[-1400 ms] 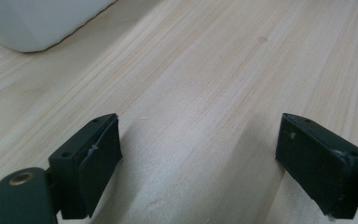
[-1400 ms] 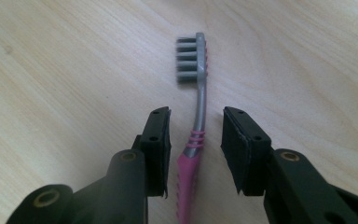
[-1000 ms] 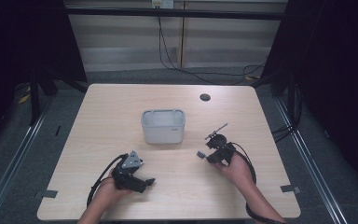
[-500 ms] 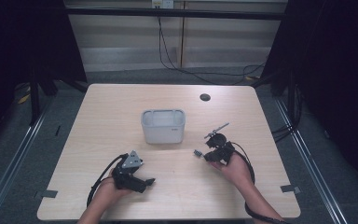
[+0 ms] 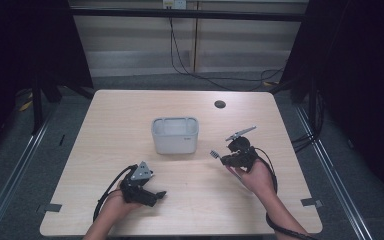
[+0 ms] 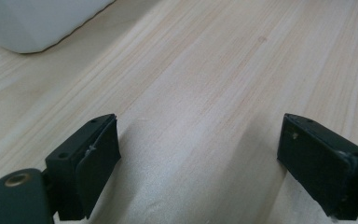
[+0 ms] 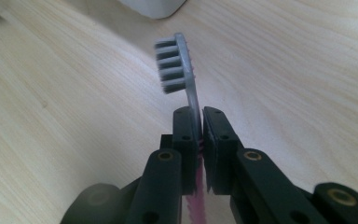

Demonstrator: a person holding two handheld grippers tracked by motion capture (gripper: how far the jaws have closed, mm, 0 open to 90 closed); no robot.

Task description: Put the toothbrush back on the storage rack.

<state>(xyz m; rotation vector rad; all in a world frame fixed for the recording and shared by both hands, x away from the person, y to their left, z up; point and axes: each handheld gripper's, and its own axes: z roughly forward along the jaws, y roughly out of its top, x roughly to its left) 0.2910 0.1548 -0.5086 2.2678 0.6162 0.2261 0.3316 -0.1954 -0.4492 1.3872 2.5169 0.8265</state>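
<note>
Grey-bristled toothbrush (image 7: 179,65) — pink handle.

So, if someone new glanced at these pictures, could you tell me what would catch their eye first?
Most striking is the toothbrush clamped by its neck in the right gripper, its grey bristle head sticking out beyond the jaws above the table. Next comes the white bin standing near the table's middle, just beyond both hands. The left gripper hovers low near the table's near edge, jaws wide apart with nothing between them.

Grey toothbrush (image 7: 186,79), white bin (image 5: 175,135)
</note>
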